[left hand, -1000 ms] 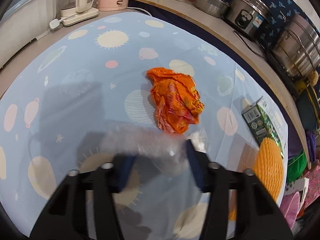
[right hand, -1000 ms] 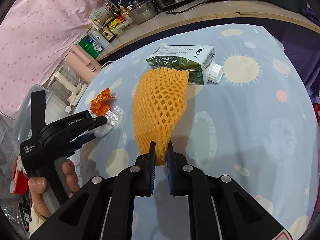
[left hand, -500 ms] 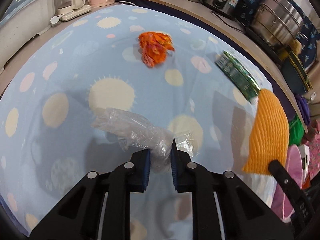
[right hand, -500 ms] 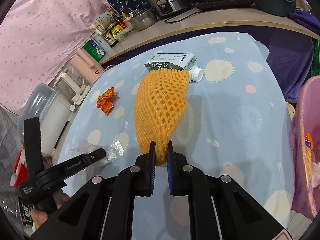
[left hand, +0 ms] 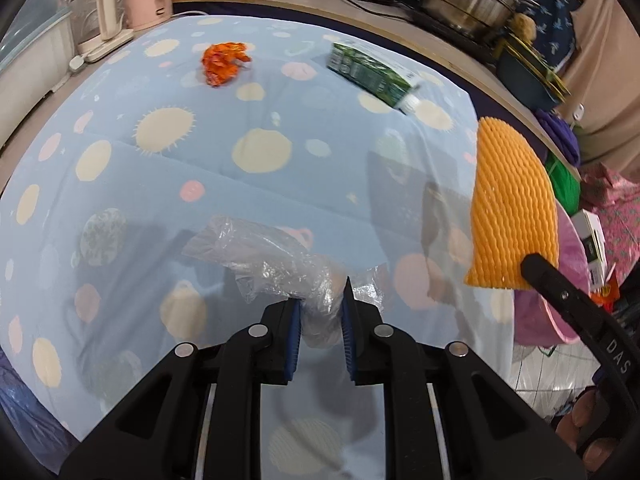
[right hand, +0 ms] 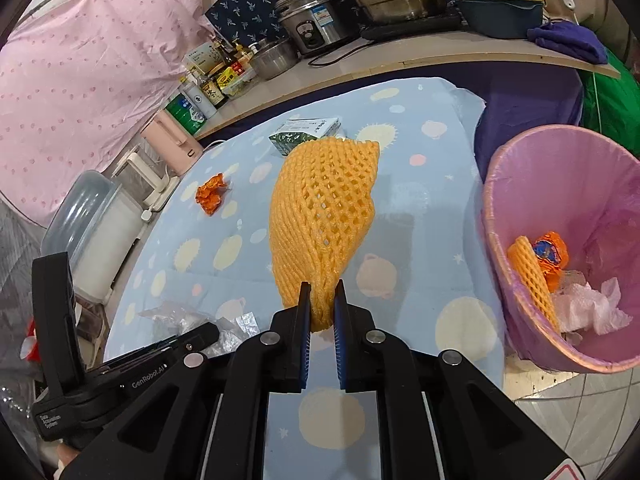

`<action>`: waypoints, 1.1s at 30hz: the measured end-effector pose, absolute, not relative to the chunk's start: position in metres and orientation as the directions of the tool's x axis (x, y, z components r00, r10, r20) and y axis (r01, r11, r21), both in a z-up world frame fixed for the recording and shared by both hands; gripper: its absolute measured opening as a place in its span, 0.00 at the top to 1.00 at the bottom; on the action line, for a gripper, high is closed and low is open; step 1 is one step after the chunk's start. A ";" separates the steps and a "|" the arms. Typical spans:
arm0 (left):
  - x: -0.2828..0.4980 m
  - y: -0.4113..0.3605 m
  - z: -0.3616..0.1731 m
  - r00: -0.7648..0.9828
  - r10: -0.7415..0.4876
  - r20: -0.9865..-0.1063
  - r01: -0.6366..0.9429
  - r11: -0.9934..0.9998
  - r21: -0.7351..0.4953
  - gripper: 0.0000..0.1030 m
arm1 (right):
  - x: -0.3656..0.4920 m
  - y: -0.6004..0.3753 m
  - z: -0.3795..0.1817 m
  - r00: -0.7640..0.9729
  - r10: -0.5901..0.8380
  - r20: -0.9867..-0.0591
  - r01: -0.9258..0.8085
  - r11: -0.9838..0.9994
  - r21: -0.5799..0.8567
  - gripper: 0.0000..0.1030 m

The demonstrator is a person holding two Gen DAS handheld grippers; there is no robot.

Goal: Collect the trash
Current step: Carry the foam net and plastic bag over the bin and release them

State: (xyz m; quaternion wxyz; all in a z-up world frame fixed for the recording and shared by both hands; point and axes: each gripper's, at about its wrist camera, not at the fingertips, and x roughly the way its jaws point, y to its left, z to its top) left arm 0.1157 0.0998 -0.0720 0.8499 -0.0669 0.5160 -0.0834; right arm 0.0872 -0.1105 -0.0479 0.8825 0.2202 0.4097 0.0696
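Crinkled clear plastic wrap [left hand: 276,264] is sitting pinched between the blue pads of our left gripper [left hand: 320,312], low in the centre of the left wrist frame, its loose end trailing over the blue spotted tablecloth [left hand: 120,184]. In the right wrist frame we are clamping our right gripper [right hand: 322,312] on the narrow end of an orange foam net [right hand: 324,208], which is hanging in the middle of the frame. A pink bin [right hand: 516,308] is standing at the right edge, already holding some trash. 2 pieces are lying on the cloth in the upper part of the left wrist frame: a crumpled orange wrapper [left hand: 224,62] and a green carton [left hand: 368,72].
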 end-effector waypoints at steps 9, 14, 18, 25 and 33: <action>0.089 0.061 -0.057 0.457 -0.242 -0.856 0.163 0.969 -0.187 0.83 | 0.053 -0.131 -0.044 0.674 0.292 -0.678 0.074 0.887 0.456 0.90; 0.080 0.041 -0.056 0.448 -0.257 -0.856 0.206 0.962 -0.181 0.83 | 0.040 -0.145 -0.044 0.684 0.286 -0.671 0.093 0.879 0.468 0.90; 0.075 0.022 -0.050 0.453 -0.268 -0.850 0.249 0.954 -0.168 0.83 | 0.030 -0.165 -0.041 0.704 0.257 -0.662 0.127 0.872 0.473 0.90; 0.078 -0.017 -0.032 0.471 -0.312 -0.825 0.324 0.931 -0.167 0.83 | 0.014 -0.216 -0.038 0.742 0.168 -0.649 0.228 0.847 0.481 0.90; 0.086 -0.075 -0.013 0.486 -0.376 -0.789 0.424 0.891 -0.163 0.83 | 0.003 -0.268 -0.049 0.740 0.088 -0.667 0.342 0.804 0.486 0.90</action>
